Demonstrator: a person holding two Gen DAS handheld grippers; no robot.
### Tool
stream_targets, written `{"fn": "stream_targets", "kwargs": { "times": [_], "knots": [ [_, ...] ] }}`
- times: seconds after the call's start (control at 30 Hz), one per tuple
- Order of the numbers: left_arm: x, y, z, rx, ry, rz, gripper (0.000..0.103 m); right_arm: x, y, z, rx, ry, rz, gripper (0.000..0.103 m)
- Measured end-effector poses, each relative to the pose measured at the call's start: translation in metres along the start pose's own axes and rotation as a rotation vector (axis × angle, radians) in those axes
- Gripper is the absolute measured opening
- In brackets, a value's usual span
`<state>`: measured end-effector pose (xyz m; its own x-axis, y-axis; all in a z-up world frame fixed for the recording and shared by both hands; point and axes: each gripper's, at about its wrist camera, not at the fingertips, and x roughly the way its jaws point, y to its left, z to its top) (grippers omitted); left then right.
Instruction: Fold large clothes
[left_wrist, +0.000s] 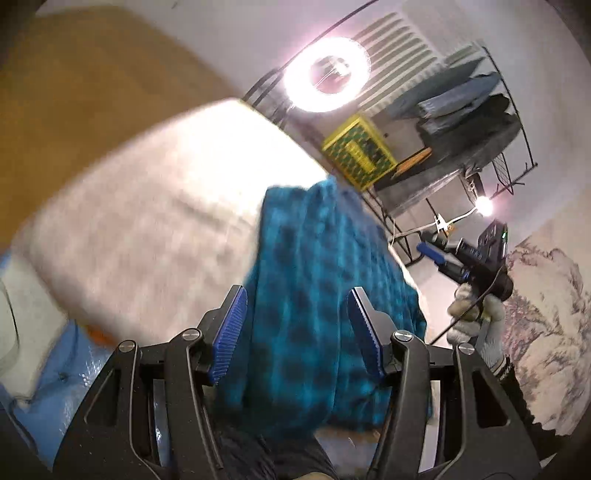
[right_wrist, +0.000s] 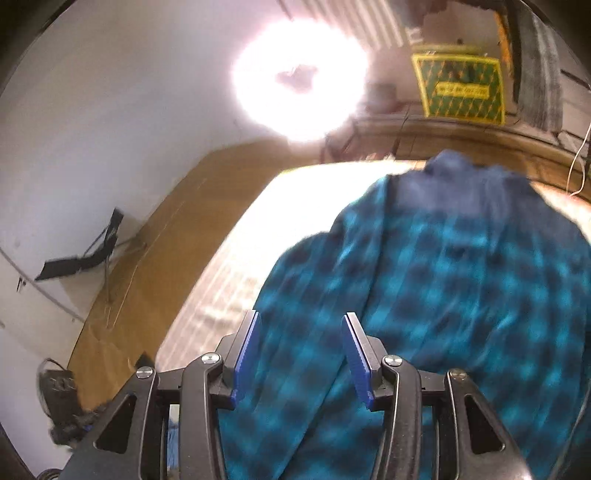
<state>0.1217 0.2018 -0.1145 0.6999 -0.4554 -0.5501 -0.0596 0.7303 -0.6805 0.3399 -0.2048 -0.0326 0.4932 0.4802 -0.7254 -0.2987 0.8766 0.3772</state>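
Observation:
A teal and dark blue plaid shirt (left_wrist: 325, 280) lies bunched on a pale mattress-like surface (left_wrist: 155, 206). My left gripper (left_wrist: 295, 310) is open, its blue pads apart above the shirt's near part, holding nothing. The right gripper also shows in the left wrist view (left_wrist: 447, 254), held in a gloved hand off the shirt's right side. In the right wrist view the shirt (right_wrist: 443, 295) spreads wide with its dark collar at the far end. My right gripper (right_wrist: 299, 332) is open over the shirt's near left edge, empty. Both views are blurred.
A bright ring light (left_wrist: 327, 75) stands beyond the surface. A yellow and green crate (left_wrist: 358, 151) and a rack of dark folded clothes (left_wrist: 465, 110) sit at the back. Brown floor (right_wrist: 155, 251) lies left of the surface, with a dark stand (right_wrist: 85, 254) on it.

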Motion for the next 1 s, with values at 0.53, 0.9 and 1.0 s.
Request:
{"fn": "stream_targets", "kwargs": {
  "times": [0.53, 0.9, 1.0],
  "knots": [
    [0.262, 0.053, 0.113, -0.168, 0.303, 0.006, 0.061, 0.131, -0.102, 0.091, 0.168, 0.053, 0.064, 0.073],
    [0.301, 0.064, 0.103, -0.182, 0.339, -0.066, 0.033, 0.223, -0.119, 0.085, 0.196, 0.168, 0.121, 0.054],
    [0.305, 0.053, 0.101, -0.116, 0.344, -0.016, 0.002, 0.234, -0.111, 0.086, 0.148, 0.202, 0.120, 0.024]
  ]
}}
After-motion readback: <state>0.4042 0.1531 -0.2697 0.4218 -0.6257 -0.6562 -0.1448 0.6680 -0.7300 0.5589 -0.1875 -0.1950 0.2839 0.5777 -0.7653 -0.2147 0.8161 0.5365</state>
